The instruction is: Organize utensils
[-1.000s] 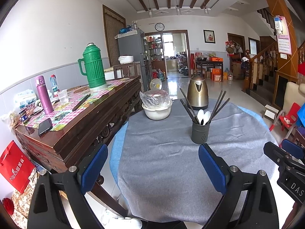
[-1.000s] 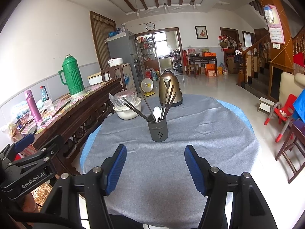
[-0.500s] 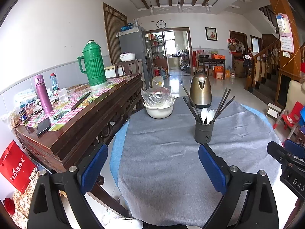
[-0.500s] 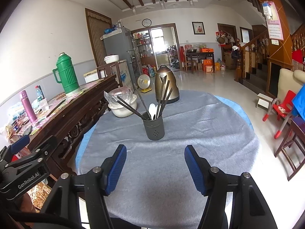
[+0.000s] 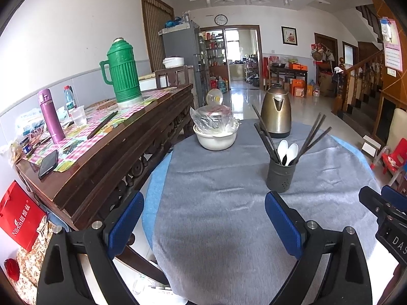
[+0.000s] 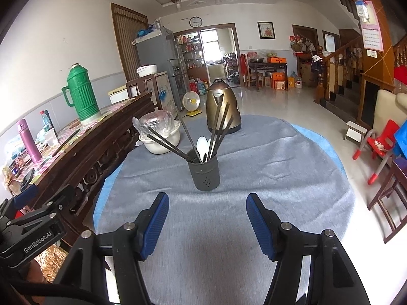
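Nearest me, my right gripper (image 6: 207, 218) hangs over the grey tabletop (image 6: 267, 178) with its fingers spread wide and nothing between them; my left gripper (image 5: 203, 225) is just as wide and just as empty, set a little to the left. Straight ahead of the right fingers, near but not touching, stands the dark utensil holder (image 6: 204, 171), upright, with black chopsticks (image 6: 219, 129) fanning out of it at steep angles and two white spoons (image 6: 202, 145) bowl-up between them. From the left view the holder lies ahead and to the right, so I judge the right hand the better placed. Bare cloth lies all round the holder. Further back, well apart, sit the white bowl (image 6: 161, 141) and the brass kettle (image 6: 222, 106), with the wooden sideboard (image 5: 101, 152) off the tabletop's left edge.
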